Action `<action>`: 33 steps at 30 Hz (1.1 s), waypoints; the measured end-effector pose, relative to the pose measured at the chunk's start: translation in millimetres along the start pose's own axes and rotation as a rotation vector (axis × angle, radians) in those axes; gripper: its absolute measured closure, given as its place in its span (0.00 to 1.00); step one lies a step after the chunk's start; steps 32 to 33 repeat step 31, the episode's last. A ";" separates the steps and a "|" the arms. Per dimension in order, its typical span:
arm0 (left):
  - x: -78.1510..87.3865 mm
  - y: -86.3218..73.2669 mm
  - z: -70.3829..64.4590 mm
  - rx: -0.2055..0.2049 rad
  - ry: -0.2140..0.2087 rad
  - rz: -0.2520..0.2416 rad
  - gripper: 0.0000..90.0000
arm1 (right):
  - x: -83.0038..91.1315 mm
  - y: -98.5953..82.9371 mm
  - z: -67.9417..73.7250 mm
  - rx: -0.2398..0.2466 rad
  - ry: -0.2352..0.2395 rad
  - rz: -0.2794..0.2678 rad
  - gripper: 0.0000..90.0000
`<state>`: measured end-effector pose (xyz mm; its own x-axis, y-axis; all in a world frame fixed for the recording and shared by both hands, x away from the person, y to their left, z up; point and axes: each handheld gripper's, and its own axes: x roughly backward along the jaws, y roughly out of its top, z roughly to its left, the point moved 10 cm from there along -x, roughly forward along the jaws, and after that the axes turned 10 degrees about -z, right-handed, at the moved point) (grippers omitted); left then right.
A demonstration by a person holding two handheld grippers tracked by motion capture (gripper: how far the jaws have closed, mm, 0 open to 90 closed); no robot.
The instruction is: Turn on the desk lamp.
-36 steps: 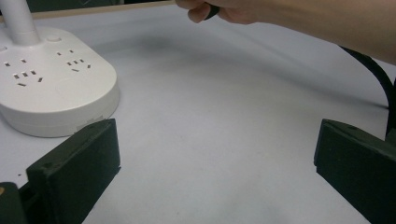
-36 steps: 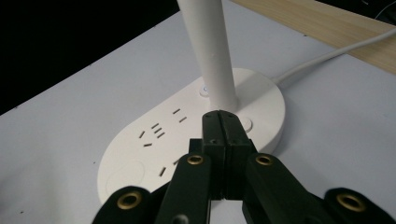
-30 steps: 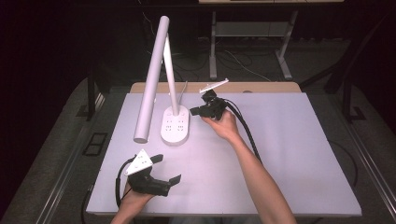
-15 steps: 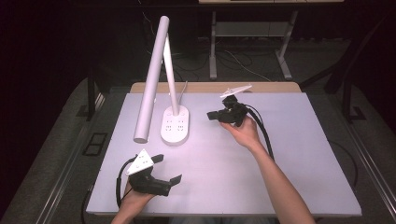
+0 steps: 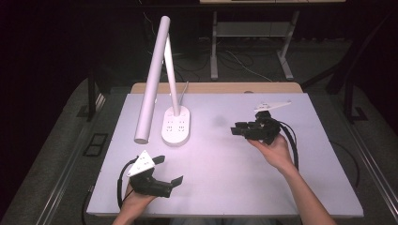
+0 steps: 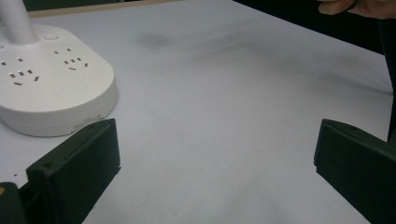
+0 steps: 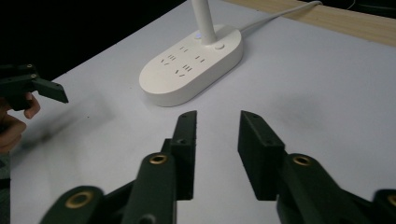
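A white desk lamp stands on the table's left half; its oval base (image 5: 176,125) carries several sockets, and its long tube head (image 5: 151,84) slants down to the left. Near the front edge, my left gripper (image 5: 169,170) is open wide over bare table, with the lamp base (image 6: 51,88) ahead to the left of its jaws. My right gripper (image 5: 236,129) hovers right of centre, pointing left at the lamp base (image 7: 194,63). Its jaws stand a small gap apart with nothing between them. My left gripper (image 7: 46,91) also shows at the left of the right gripper view.
The table (image 5: 225,173) is covered in white, with a wooden strip (image 5: 225,87) along its far edge. The lamp's white cable (image 7: 275,16) runs off the back. Metal table legs and cables stand on the dark floor behind.
My right gripper has drawn away from the lamp base, moving right and toward the front. The left gripper has stayed put.
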<state>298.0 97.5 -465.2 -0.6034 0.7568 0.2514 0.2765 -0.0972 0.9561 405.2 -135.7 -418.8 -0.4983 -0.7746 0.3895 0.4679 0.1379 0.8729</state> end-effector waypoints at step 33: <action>1.9 0.2 0.9 -0.001 0.011 0.001 0.00 | 93.9 -96.4 5.5 -0.076 -0.153 -0.053 0.00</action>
